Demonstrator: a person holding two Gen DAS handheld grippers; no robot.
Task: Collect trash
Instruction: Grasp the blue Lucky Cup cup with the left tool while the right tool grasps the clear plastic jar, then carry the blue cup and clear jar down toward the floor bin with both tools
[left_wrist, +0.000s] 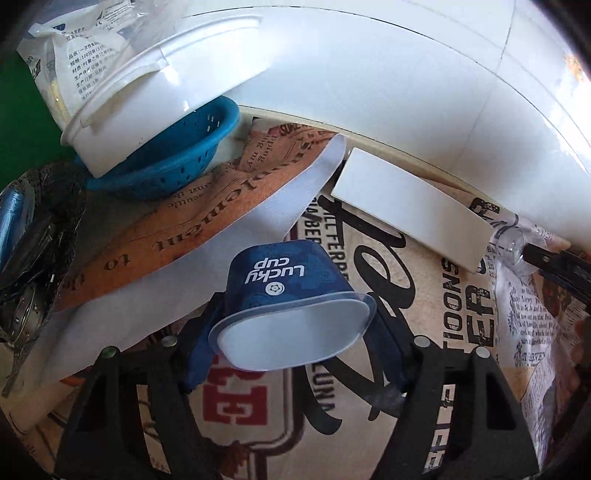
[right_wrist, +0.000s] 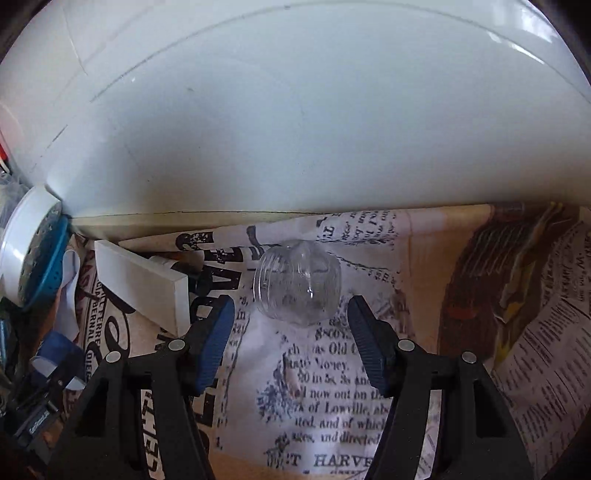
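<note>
My left gripper (left_wrist: 295, 332) is shut on a blue "Lucky cup" paper cup (left_wrist: 284, 295), squashed between the pads with its white inside facing the camera, held above the newspaper-print tablecloth (left_wrist: 461, 314). My right gripper (right_wrist: 291, 328) is open, its blue pads on either side of a small clear plastic jar (right_wrist: 297, 282) that lies on its side on the cloth just beyond the fingertips. The jar also shows at the right in the left wrist view (left_wrist: 517, 245), with the right gripper's finger next to it. The blue cup shows at the lower left in the right wrist view (right_wrist: 55, 350).
A flat white box (left_wrist: 413, 206) lies against the white wall (left_wrist: 369, 74); it also shows in the right wrist view (right_wrist: 144, 284). A white tub (left_wrist: 155, 92) sits in a blue colander (left_wrist: 177, 162) at the left. Black mesh items (left_wrist: 33, 240) lie at far left.
</note>
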